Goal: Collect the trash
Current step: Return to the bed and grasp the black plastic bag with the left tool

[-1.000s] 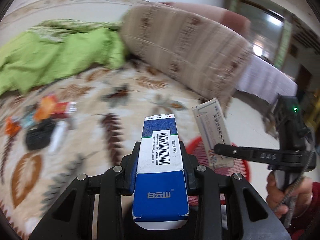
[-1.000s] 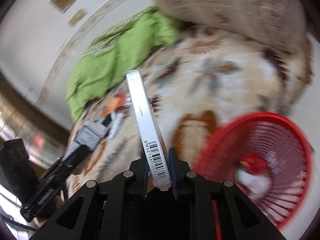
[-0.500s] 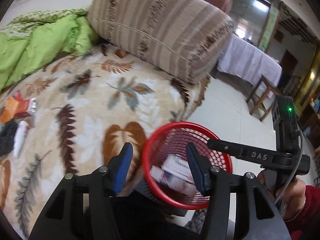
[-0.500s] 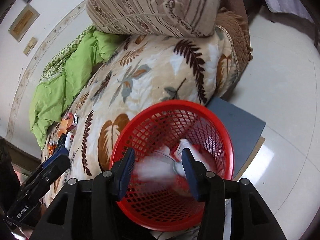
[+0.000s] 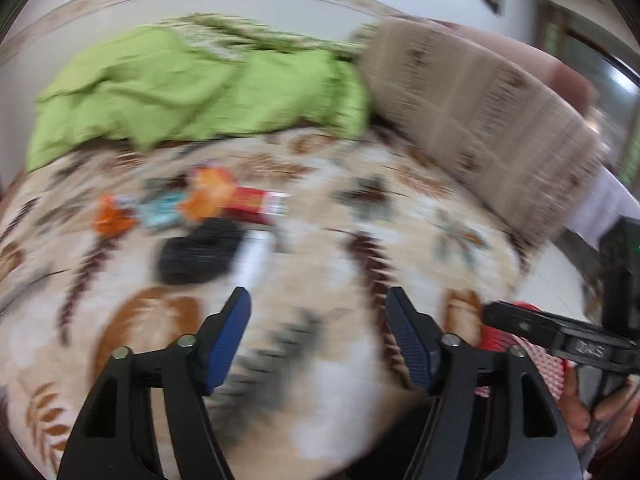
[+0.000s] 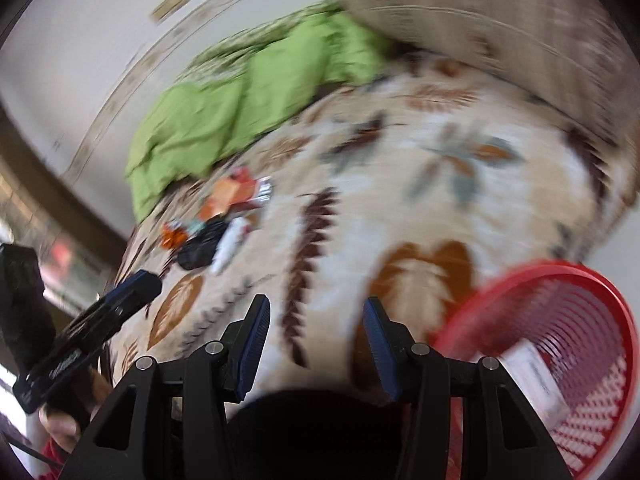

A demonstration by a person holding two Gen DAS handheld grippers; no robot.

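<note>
My left gripper (image 5: 317,300) hangs over the leaf-patterned bedspread (image 5: 332,392); its jaws are opening and nothing is between them. Beyond it lies a blurred trash pile: orange wrappers (image 5: 208,192), a red packet (image 5: 256,204), a black item (image 5: 196,252) and a white tube (image 5: 254,256). My right gripper (image 6: 316,304) is also opening and empty. The red mesh basket (image 6: 520,276) is at its lower right with a white box (image 6: 536,380) inside. The same pile (image 6: 216,224) shows at the upper left of the right wrist view.
A green blanket (image 5: 192,88) is bunched at the back of the bed. A large striped cushion (image 5: 480,112) lies at the back right. A pale tiled floor (image 5: 560,276) runs beside the bed near the basket (image 5: 540,364). A hand (image 5: 580,408) grips the right tool.
The blue-and-white box and the flat white box have left the jaws and dropped into the basket. Both grippers have opened and swung from over the basket back toward the trash pile.
</note>
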